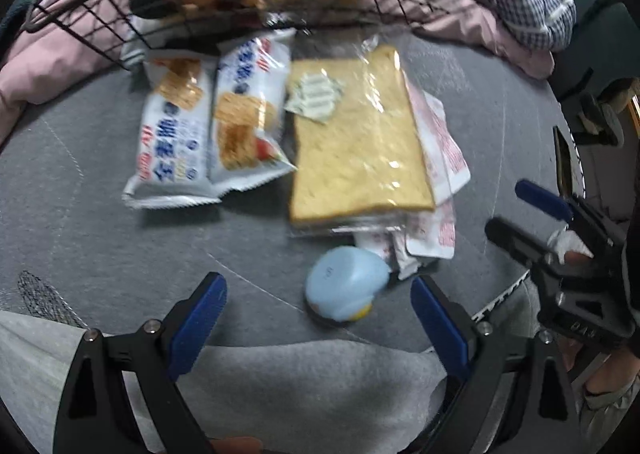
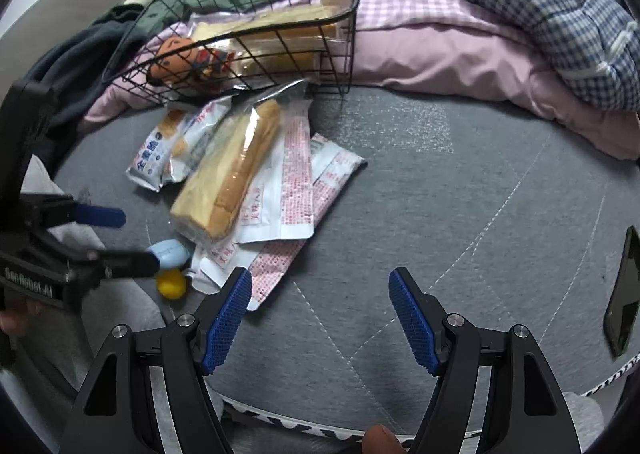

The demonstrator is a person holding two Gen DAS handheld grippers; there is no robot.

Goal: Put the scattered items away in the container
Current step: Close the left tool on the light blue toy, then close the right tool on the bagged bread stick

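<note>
Reaching toward the small blue-and-yellow toy [image 1: 344,288], you are holding the left gripper [image 1: 316,324] spread wide and empty, the toy lying just ahead between its fingertips. It is sitting on the grey mat just below the bagged bread [image 1: 352,138], well short of the wire basket [image 2: 256,26]. It is looking light, smooth and rounded, so it may be slipping; take it across its middle. Your right gripper [image 2: 320,314] is hanging wide and empty.

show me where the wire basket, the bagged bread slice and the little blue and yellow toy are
wire basket [image 2: 352,18]: right wrist view, on its near right rim corner.
bagged bread slice [image 1: 356,142]: left wrist view, on the middle of the slice's face.
blue and yellow toy [image 1: 344,286]: left wrist view, on its blue body.
</note>
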